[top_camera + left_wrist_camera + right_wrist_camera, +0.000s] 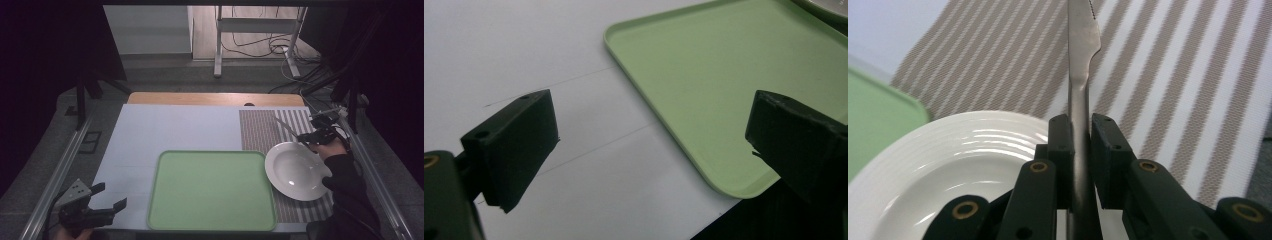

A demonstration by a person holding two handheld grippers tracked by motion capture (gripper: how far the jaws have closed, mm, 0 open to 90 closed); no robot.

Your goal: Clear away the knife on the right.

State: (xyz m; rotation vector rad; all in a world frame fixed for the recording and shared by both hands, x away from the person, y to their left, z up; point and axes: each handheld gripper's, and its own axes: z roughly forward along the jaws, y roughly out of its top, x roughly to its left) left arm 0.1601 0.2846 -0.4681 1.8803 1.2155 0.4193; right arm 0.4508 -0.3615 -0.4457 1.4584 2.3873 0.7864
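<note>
From the high view, a person's right hand, in a dark sleeve, holds the right gripper (314,134) above the far rim of a round white ceramic plate (295,172), which rests on a brown-and-white striped woven placemat (260,131) at the right of the pale table (165,127). A slim silver table knife (284,125) juts from the gripper toward the far left, its blade over the placemat. A flat, rounded-corner light green plastic tray (210,190) lies just left of the plate, its edge touching or all but touching the plate's rim. At the near left corner the left gripper (107,196) hangs over the table, jaws parted.

In the left gripper view, the two black jaws stand wide apart with nothing between them, above the white tabletop (524,50) and the near corner of the green tray (724,90).

In the right gripper view, the jaws of the right gripper (1080,150) are closed tight on the knife (1082,45): the handle runs up the narrow gap between the two black fingers (1060,150), pressed on both sides, and the blade stands out beyond their tips over the striped placemat (1173,75). The white plate (948,175) lies below and left of the fingers, with a sliver of the tray (878,110) beyond it.
</note>
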